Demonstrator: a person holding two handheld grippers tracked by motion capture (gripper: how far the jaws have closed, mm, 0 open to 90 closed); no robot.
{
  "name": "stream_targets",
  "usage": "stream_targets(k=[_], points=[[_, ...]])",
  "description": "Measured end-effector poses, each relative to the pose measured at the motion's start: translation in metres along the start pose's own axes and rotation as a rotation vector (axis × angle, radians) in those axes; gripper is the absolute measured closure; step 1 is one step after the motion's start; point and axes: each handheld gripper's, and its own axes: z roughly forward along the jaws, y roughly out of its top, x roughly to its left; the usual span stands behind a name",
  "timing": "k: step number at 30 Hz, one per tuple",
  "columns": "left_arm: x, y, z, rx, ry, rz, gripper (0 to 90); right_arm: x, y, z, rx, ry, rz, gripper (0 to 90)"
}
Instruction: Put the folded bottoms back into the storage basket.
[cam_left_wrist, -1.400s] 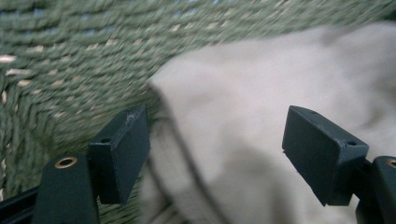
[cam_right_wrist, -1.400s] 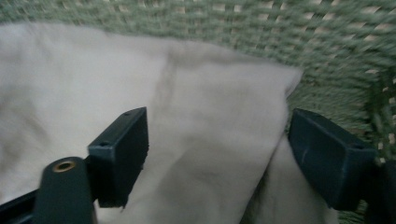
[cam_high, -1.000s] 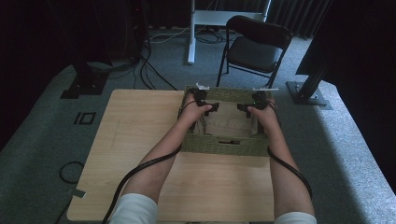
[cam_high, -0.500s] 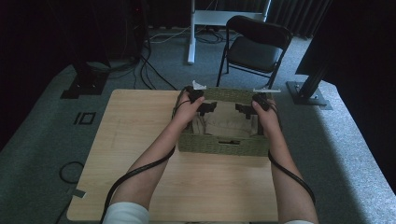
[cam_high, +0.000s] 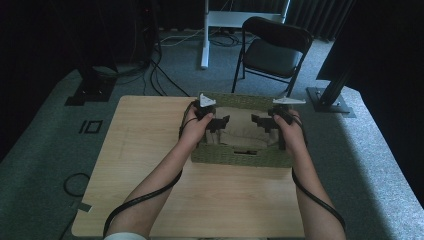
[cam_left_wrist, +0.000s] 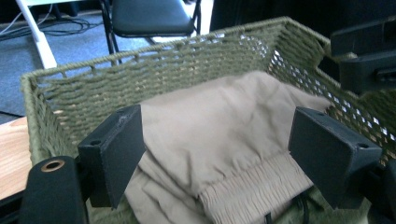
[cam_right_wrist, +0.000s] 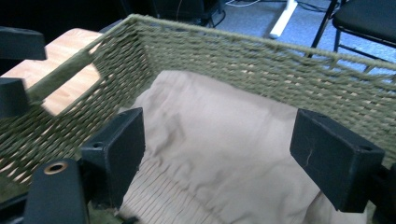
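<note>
My 2 grippers, left gripper and right gripper, gape over the beige garment; jaws might snag the woven basket.

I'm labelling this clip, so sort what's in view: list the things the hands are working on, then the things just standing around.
In the job:
- left tongs, open over the basket
- right tongs, open over the basket
- green woven basket
- beige folded garment inside it

Standing around:
- wooden table
- black folding chair
- white stand
- floor cables
</note>
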Motion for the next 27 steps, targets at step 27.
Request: stream_targets(k=[27], points=[[-0.044, -0.043, -0.071, -0.073, -0.119, 0.137, 18.7, 0.054, -0.047, -0.063, -0.087, 0.123, -0.165, 14.8]])
